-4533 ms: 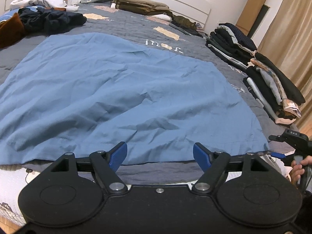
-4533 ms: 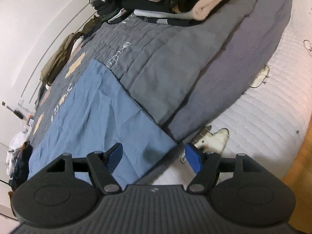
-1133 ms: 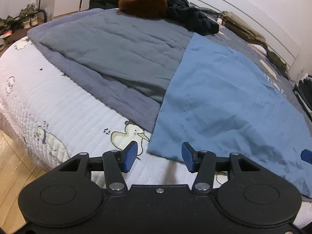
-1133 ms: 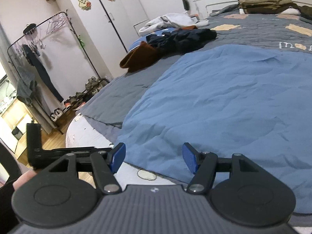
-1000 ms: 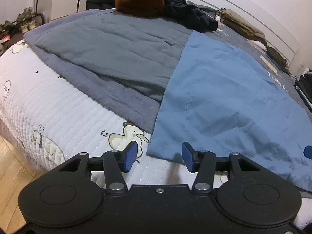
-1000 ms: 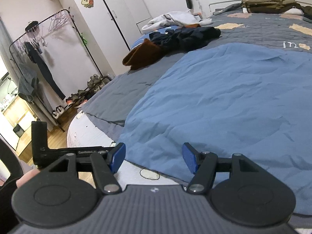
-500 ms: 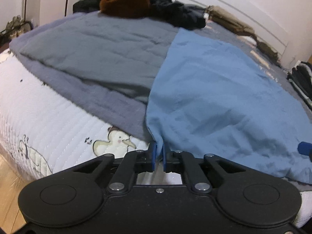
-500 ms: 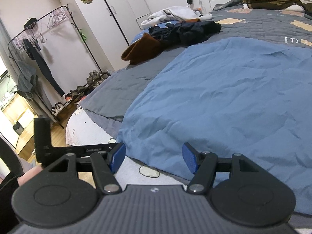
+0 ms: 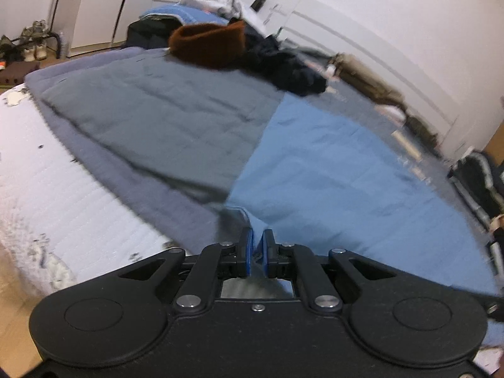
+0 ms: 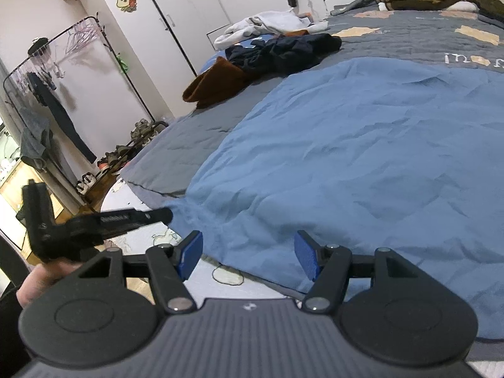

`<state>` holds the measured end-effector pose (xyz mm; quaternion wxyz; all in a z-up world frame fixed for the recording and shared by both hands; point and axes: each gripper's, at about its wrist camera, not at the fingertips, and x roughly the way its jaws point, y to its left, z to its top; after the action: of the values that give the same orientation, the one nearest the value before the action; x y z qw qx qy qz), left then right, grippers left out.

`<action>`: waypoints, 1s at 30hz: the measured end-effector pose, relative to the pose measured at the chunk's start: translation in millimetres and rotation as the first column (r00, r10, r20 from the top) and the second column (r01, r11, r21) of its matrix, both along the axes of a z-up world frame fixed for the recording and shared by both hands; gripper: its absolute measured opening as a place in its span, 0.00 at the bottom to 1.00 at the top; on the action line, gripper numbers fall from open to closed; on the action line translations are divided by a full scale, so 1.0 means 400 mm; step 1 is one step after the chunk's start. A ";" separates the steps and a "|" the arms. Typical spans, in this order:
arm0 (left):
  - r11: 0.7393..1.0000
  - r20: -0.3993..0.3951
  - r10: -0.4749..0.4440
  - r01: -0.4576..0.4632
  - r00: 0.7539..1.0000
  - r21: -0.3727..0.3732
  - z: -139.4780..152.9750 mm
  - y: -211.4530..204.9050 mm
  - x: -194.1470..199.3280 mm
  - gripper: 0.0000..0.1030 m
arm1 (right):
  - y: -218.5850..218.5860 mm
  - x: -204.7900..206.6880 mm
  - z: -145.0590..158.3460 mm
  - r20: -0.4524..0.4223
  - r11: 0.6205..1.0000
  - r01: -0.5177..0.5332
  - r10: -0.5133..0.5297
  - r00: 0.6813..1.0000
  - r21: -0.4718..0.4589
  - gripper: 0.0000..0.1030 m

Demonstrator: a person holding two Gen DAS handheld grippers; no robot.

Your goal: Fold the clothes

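Note:
A large blue cloth [image 9: 330,170] [image 10: 362,145] lies spread flat over the grey quilt on the bed. My left gripper [image 9: 255,247] is shut on the cloth's near left corner, which is lifted slightly off the mattress. In the right wrist view that same left gripper [image 10: 167,215] shows as a black bar pinching the corner, with a hand below it. My right gripper [image 10: 247,256] stands open just above the cloth's near edge, nothing between its blue pads.
A grey quilt [image 9: 151,110] covers the bed over a white mattress [image 9: 47,189]. A brown garment [image 10: 217,85] and dark clothes [image 10: 283,50] lie at the far left. Folded stacks [image 9: 478,176] line the right side. A clothes rack [image 10: 47,94] and wardrobe stand beyond.
My left gripper closed on the blue cloth's near left corner and has lifted it a little. My right gripper stayed open and kept its place.

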<state>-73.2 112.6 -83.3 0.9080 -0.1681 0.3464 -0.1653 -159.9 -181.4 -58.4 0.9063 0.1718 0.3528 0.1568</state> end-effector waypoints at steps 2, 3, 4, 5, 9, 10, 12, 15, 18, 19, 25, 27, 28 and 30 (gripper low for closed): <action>0.999 0.023 -0.031 0.032 0.999 -0.028 0.016 -0.024 -0.005 0.06 | -0.014 -0.006 -0.001 -0.001 1.000 0.013 -0.013 1.000 -0.002 0.62; 0.998 0.036 -0.053 0.054 0.998 -0.033 0.024 -0.041 -0.009 0.06 | -0.023 -0.010 -0.002 -0.002 1.000 0.020 -0.020 1.000 -0.004 0.62; 0.996 0.047 -0.075 0.077 0.996 -0.035 0.031 -0.061 -0.013 0.06 | -0.032 -0.014 -0.003 -0.004 1.000 0.028 -0.028 1.000 -0.006 0.62; 0.994 0.058 -0.097 0.100 0.994 -0.038 0.037 -0.083 -0.017 0.06 | -0.041 -0.019 -0.005 -0.006 0.999 0.035 -0.035 0.999 -0.010 0.62; 0.983 0.085 -0.174 0.178 0.981 -0.040 0.050 -0.164 -0.027 0.06 | -0.073 -0.042 -0.012 -0.006 0.998 0.051 -0.051 0.999 -0.032 0.62; 0.980 0.091 -0.191 0.195 0.977 -0.041 0.053 -0.182 -0.029 0.06 | -0.080 -0.048 -0.013 -0.006 0.998 0.054 -0.054 0.999 -0.037 0.62; 0.972 0.104 -0.225 0.230 0.969 -0.043 0.059 -0.220 -0.036 0.06 | -0.096 -0.060 -0.015 -0.004 0.997 0.062 -0.062 0.998 -0.043 0.62; 0.958 0.119 -0.278 0.284 0.953 -0.036 0.064 -0.278 -0.046 0.06 | -0.117 -0.074 -0.012 -0.001 0.996 0.081 -0.081 0.997 -0.038 0.62; 0.936 0.128 -0.347 0.352 0.929 -0.020 0.063 -0.337 -0.058 0.06 | -0.147 -0.089 -0.005 0.005 0.994 0.105 -0.105 0.994 -0.014 0.62; 0.926 0.130 -0.372 0.377 0.919 -0.016 0.062 -0.356 -0.062 0.05 | -0.162 -0.094 -0.001 0.008 0.993 0.116 -0.116 0.993 0.003 0.62; 0.871 0.114 -0.491 0.491 0.864 0.028 0.041 -0.459 -0.099 0.05 | -0.300 -0.133 0.005 -0.011 0.956 0.262 -0.263 0.965 0.132 0.62; 0.845 0.090 -0.534 0.526 0.841 0.094 0.024 -0.506 -0.112 0.05 | -0.345 -0.144 0.001 -0.026 0.932 0.322 -0.322 0.946 0.163 0.62; 0.829 0.074 -0.556 0.545 0.828 0.127 0.014 -0.528 -0.120 0.05 | -0.366 -0.149 -0.001 -0.034 0.919 0.352 -0.351 0.936 0.178 0.62; 0.792 0.034 -0.595 0.579 0.803 0.194 -0.007 -0.566 -0.137 0.06 | -0.398 -0.154 -0.010 -0.056 0.897 0.390 -0.387 0.920 0.209 0.62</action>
<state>-128.0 -113.7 -86.1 0.8380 0.0357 0.3517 -0.4157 -221.3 -340.6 -62.3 0.8929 0.3373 0.2983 0.0090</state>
